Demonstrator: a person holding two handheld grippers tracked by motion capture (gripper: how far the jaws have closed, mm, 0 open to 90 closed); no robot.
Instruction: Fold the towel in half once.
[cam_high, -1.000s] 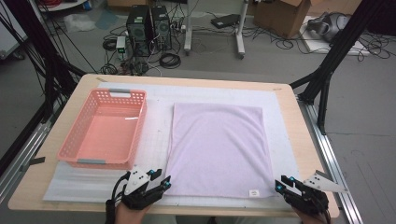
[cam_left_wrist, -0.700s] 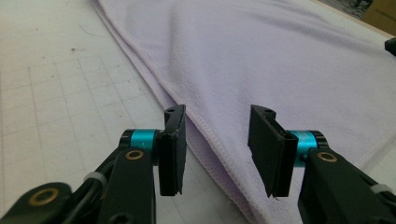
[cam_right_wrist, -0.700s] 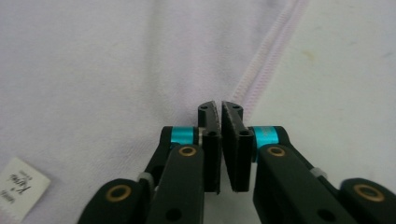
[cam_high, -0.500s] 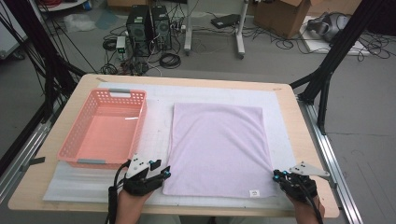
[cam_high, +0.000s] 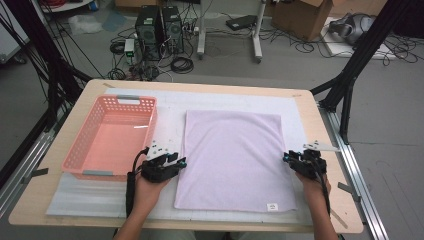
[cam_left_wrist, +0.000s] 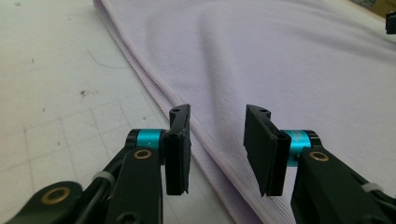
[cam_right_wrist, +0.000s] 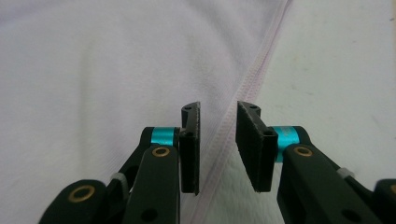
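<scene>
A lilac towel (cam_high: 232, 150) lies flat in the middle of the table on a white mat (cam_high: 170, 107). My left gripper (cam_high: 181, 161) sits at the towel's left edge, pointing right. In the left gripper view its jaws (cam_left_wrist: 218, 112) stand apart over the folded edge of the towel (cam_left_wrist: 280, 60); they have just been closing and press on nothing. My right gripper (cam_high: 287, 157) is at the towel's right edge, pointing left. Its jaws (cam_right_wrist: 218, 109) have just been opening, and the hem of the towel (cam_right_wrist: 93, 70) runs under the gap.
An empty pink plastic basket (cam_high: 129, 99) stands on the mat left of the towel, just beyond my left gripper. A small white label (cam_high: 272, 205) marks the towel's near right corner. The wooden table's edge (cam_high: 200, 85) borders the mat.
Both hands have moved away from the table's near edge, from the towel's near corners up along its sides. The left gripper has come in against the towel's left edge.
</scene>
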